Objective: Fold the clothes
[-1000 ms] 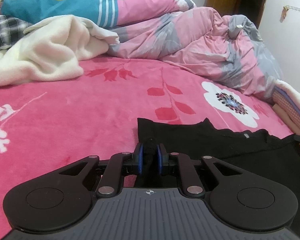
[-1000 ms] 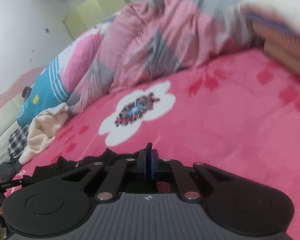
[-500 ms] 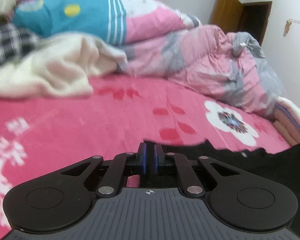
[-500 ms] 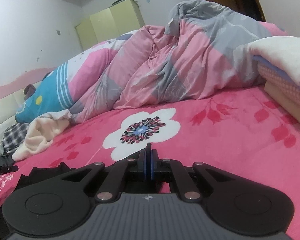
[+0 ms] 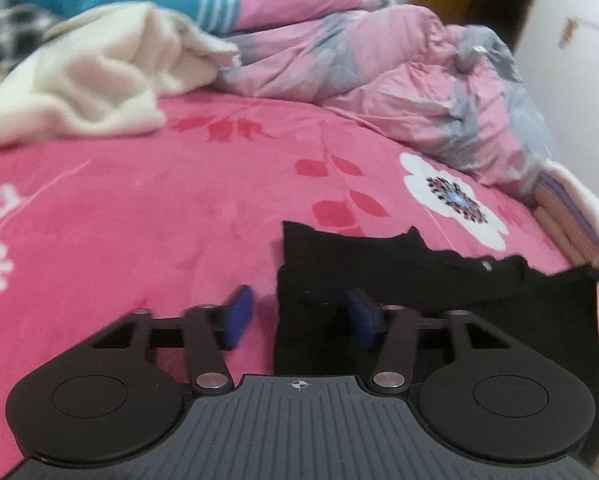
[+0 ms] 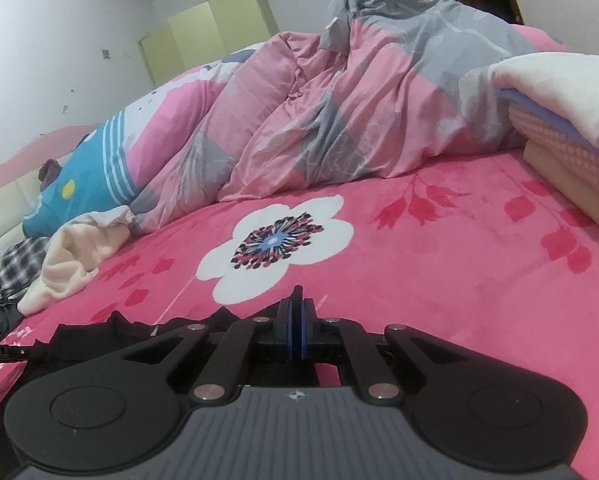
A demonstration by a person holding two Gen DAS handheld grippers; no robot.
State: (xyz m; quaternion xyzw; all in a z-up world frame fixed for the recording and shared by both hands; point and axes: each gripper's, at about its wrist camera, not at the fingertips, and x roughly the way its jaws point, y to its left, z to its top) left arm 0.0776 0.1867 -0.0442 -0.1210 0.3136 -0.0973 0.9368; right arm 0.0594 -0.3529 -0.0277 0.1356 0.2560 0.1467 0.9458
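Note:
A black garment (image 5: 439,280) lies spread on the pink flowered bedspread (image 5: 159,220), its near left corner doubled over. My left gripper (image 5: 301,318) hangs open just above the garment's left edge. One blue pad is over the bedspread and the other over the black cloth, and nothing is held. In the right wrist view my right gripper (image 6: 297,330) is shut on the black garment. A tip of cloth pokes up between the pads, and the rest of the garment (image 6: 111,328) trails to the left.
A crumpled pink and grey quilt (image 6: 339,120) fills the back of the bed. A cream blanket (image 5: 79,80) and a plaid garment (image 6: 19,264) lie at the left. A stack of folded laundry (image 6: 571,140) sits at the right.
My left gripper has opened and let go of the black cloth, which now lies on the bed. The right gripper stays shut and its view has steadied.

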